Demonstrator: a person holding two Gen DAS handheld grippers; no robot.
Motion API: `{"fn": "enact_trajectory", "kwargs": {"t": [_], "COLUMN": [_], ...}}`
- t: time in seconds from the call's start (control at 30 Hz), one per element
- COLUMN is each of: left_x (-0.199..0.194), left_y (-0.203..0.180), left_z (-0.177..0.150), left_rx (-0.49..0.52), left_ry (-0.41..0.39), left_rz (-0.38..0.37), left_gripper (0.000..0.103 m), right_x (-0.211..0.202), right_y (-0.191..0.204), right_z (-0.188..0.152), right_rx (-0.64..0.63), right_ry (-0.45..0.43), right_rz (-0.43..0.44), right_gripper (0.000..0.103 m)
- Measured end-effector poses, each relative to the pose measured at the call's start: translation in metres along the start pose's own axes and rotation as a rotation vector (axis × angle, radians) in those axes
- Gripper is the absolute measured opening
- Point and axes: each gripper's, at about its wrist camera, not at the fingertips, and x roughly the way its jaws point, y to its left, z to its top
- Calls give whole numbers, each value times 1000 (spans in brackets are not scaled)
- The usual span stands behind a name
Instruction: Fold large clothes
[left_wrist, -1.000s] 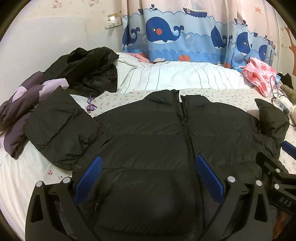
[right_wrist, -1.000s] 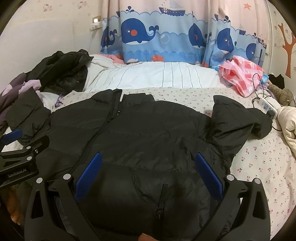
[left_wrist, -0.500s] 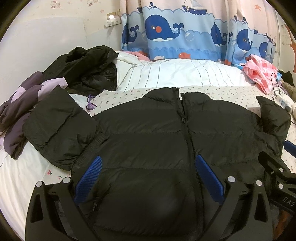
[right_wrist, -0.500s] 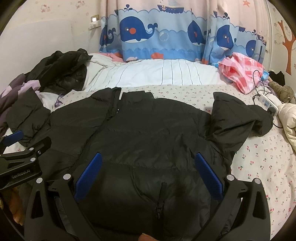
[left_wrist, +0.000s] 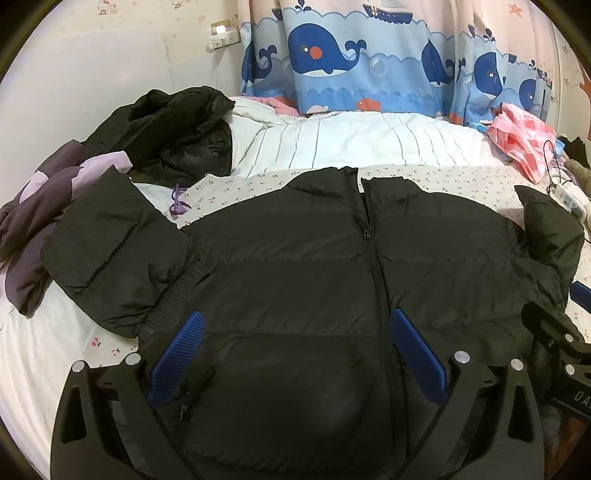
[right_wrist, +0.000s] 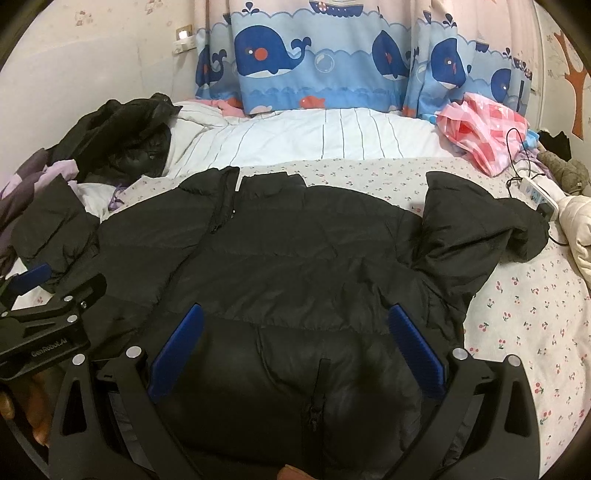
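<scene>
A large black puffer jacket (left_wrist: 295, 266) (right_wrist: 295, 258) lies front up and zipped on the bed, collar towards the curtain. Its left sleeve (left_wrist: 110, 251) is bent out to the left; its right sleeve (right_wrist: 476, 236) lies folded up at the right. My left gripper (left_wrist: 297, 354) is open above the jacket's lower left half, blue pads wide apart with nothing between them. My right gripper (right_wrist: 295, 354) is open too, over the lower right half near a pocket zip (right_wrist: 314, 413). Each gripper's body shows at the edge of the other's view.
A second black jacket (left_wrist: 173, 129) and a purple garment (left_wrist: 33, 206) are piled at the back left. A pink checked cloth (right_wrist: 484, 136) and a power strip (right_wrist: 535, 195) with a cable lie at the right. A white striped quilt (left_wrist: 369, 144) and whale curtain (left_wrist: 351, 55) stand behind.
Both grippers have drifted slightly; the views have tilted up a little, so the jacket sits marginally lower in them. The jaws stay wide apart and the jacket has not moved.
</scene>
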Motion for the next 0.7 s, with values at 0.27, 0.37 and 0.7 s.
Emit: {"fn": "enact_trajectory", "kwargs": {"t": [0.27, 0.37, 0.7], "left_x": [0, 0, 0], "left_y": [0, -1, -2], "left_z": [1, 1, 1], "left_rx": [1, 2, 3], "left_ry": [0, -1, 0], "left_rz": [1, 0, 0], "left_gripper": [97, 97, 97], "right_x": [3, 4, 5], "right_y": [1, 1, 1], "right_z": [0, -1, -2], "right_rx": [-4, -1, -2], "right_ry": [9, 13, 16], "right_rz": [4, 9, 11], "right_gripper": [97, 97, 97]}}
